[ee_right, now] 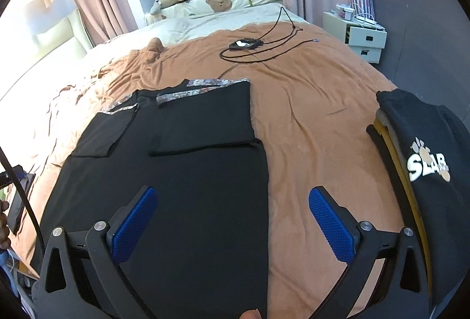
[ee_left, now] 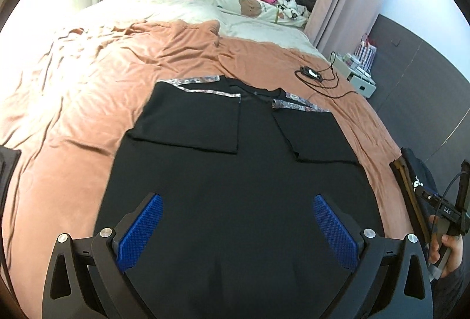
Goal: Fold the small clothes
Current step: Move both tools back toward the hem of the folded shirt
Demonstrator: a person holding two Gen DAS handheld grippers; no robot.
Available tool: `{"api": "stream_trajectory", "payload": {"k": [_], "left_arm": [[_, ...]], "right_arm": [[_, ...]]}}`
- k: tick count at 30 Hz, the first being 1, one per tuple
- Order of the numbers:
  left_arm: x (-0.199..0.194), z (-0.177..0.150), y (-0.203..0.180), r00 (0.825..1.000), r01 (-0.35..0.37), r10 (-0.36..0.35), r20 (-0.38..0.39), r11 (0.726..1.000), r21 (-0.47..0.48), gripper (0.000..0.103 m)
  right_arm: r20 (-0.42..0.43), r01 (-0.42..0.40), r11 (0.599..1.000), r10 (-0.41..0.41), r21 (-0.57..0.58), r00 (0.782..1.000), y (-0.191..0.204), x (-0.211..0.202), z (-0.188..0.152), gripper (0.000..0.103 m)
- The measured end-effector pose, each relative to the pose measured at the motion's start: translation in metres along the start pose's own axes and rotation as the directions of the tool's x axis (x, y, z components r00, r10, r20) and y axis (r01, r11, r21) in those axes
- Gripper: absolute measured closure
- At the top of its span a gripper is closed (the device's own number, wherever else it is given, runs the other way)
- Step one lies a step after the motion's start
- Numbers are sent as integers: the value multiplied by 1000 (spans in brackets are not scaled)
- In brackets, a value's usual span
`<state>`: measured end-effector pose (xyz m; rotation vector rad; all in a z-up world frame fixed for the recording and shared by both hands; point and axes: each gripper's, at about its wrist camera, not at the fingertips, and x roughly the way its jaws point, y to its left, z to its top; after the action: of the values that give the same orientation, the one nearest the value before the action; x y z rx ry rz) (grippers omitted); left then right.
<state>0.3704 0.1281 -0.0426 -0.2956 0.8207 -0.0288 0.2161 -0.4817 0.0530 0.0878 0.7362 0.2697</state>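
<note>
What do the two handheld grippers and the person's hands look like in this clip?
Both the left gripper and the right gripper have black angular linkage frames with silver round pivot bolts and blue textured pads. In the left wrist view the other gripper's handle is black, marked DAS, with a thin black cable; a dark sleeve shows below it.

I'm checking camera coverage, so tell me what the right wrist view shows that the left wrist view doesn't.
Only the right wrist view shows the white SLAB print on the dark folded garment at the right, and both white drawer units. Only the left wrist view shows a hand holding the right tool. Both show the black shirt with both sleeves folded in, lying on the orange blanket, and a cabled device.
</note>
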Motion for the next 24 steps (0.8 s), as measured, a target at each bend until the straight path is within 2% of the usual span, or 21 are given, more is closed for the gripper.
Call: {"api": "stream_trajectory", "payload": {"k": [10,16,24], "left_arm": [[-62,-28,27,996,24,-19,88,998,-61,0],[-106,-50,47,988,52,-40,148,996,-79,0],[-174,-77,76,972,32,-3,235,993,-118,0]], "right_arm": [[40,-26,999,25,25,999,1,-57,-23,0],[72,-13,1000,11,22,997,3,-95,-42,0],[93,-7,1000,6,10,996,2,-130,-66,0]]}}
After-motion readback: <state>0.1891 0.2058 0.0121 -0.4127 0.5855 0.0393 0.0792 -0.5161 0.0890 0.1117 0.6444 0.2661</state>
